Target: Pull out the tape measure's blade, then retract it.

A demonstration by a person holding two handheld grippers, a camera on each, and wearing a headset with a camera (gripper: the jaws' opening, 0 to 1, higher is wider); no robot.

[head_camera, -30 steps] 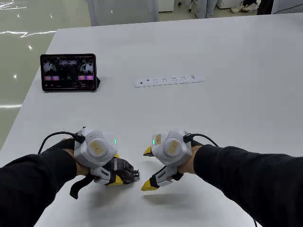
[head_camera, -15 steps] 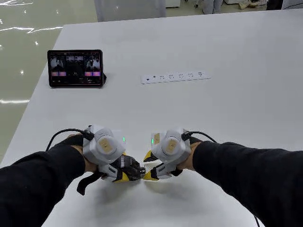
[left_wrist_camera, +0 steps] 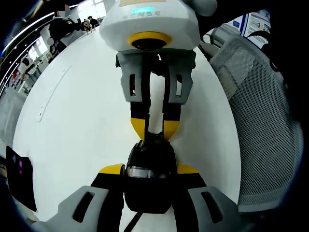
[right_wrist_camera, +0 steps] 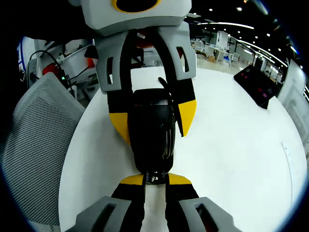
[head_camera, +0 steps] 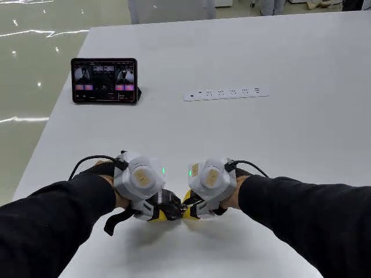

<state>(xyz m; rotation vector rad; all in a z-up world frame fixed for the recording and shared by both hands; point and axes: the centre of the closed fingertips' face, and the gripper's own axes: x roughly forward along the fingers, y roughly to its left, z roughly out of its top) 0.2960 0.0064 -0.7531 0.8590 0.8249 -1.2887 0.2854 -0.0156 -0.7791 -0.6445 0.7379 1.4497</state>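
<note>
Tape measure (head_camera: 168,204): one; tools (head_camera: 158,214) (head_camera: 187,212): two.

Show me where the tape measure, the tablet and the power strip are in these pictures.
tape measure (left_wrist_camera: 149,157), left gripper view, middle of its black case
tablet (head_camera: 104,80), head view, centre of its screen
power strip (head_camera: 226,93), head view, middle of its white top

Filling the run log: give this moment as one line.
left gripper: shut on tape measure | right gripper: shut on blade tip | stage: pull not started
</note>
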